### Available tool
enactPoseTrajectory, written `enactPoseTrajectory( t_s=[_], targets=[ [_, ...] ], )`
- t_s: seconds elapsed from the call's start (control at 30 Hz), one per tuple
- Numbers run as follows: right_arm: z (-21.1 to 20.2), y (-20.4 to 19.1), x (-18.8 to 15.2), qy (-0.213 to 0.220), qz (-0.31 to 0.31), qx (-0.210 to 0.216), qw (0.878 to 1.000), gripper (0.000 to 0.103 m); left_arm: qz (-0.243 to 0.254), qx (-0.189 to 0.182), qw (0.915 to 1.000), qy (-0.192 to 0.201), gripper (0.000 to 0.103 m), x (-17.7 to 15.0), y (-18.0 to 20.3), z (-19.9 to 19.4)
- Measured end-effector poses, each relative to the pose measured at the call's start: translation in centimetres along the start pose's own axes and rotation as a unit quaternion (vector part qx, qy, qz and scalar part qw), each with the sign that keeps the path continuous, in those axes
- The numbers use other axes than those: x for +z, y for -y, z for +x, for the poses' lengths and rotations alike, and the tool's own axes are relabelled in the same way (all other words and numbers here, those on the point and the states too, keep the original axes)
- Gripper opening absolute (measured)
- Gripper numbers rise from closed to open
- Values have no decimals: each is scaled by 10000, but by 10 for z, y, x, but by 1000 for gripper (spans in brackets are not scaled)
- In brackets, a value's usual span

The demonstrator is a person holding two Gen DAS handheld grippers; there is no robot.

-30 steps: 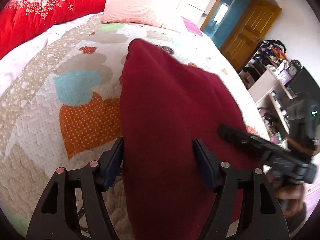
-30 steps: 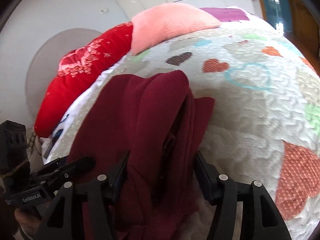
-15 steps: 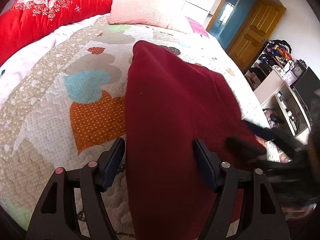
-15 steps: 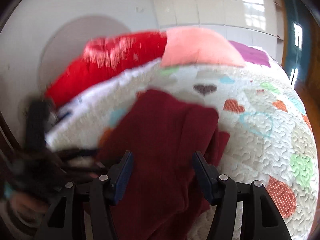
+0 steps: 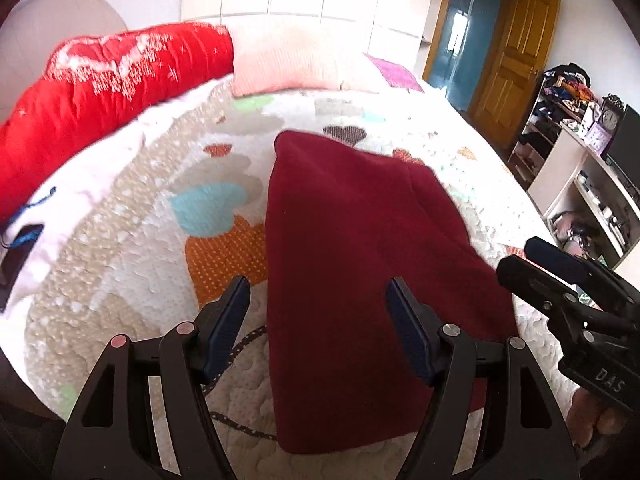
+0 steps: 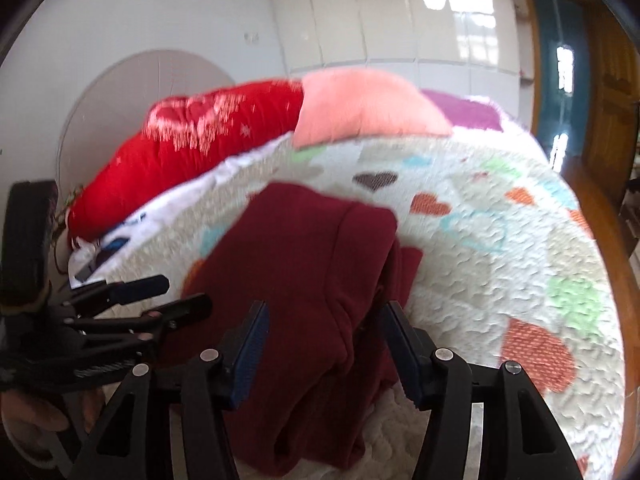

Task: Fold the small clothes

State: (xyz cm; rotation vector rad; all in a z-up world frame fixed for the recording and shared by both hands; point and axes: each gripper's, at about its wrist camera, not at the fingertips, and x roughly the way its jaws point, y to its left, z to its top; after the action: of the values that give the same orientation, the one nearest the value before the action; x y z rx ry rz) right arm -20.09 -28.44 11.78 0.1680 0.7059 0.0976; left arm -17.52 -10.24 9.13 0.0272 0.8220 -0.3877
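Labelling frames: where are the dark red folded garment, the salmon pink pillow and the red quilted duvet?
Dark red folded garment point(image 5: 360, 240), left wrist view, top face.
Salmon pink pillow point(image 6: 360, 108), right wrist view, middle.
Red quilted duvet point(image 5: 104, 80), left wrist view, middle.

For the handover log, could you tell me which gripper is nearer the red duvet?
Left. The left gripper sits on the side of the maroon garment facing the red duvet; the right gripper is on its far side.

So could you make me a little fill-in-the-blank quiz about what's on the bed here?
1. The folded garment on the quilt is dark ____.
2. The left hand-held gripper has its jaws ____, holding nothing.
3. The pillow beside the red duvet is ____.
4. The door in the far corner is made of ____.

Missing words: red; open; pink; wood
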Motion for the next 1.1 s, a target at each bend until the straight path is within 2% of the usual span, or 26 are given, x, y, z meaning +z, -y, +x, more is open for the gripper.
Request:
enactPoseTrajectory(
  t_s=[0.17, 0.23, 0.33, 0.43, 1.1],
  targets=[
    [-26, -6, -1, 336, 9, -365, 9988, 61, 100, 184, 9993, 293, 71, 1, 6, -16],
    [-30, -7, 0, 388, 14, -440, 9983, 66, 107, 252, 9988, 398, 71, 2, 8, -21],
    [-36, -7, -1, 410, 120, -503, 9978, 68, 104, 293, 9984, 472, 71, 2, 7, -24],
    [-37, -7, 0, 437, 181, -491, 9977, 71, 148, 359, 9978, 530, 71, 3, 7, -26],
    [-26, -6, 0, 249, 367, -373, 9983, 73, 229, 569, 9967, 540, 71, 0, 10, -22]
  ],
)
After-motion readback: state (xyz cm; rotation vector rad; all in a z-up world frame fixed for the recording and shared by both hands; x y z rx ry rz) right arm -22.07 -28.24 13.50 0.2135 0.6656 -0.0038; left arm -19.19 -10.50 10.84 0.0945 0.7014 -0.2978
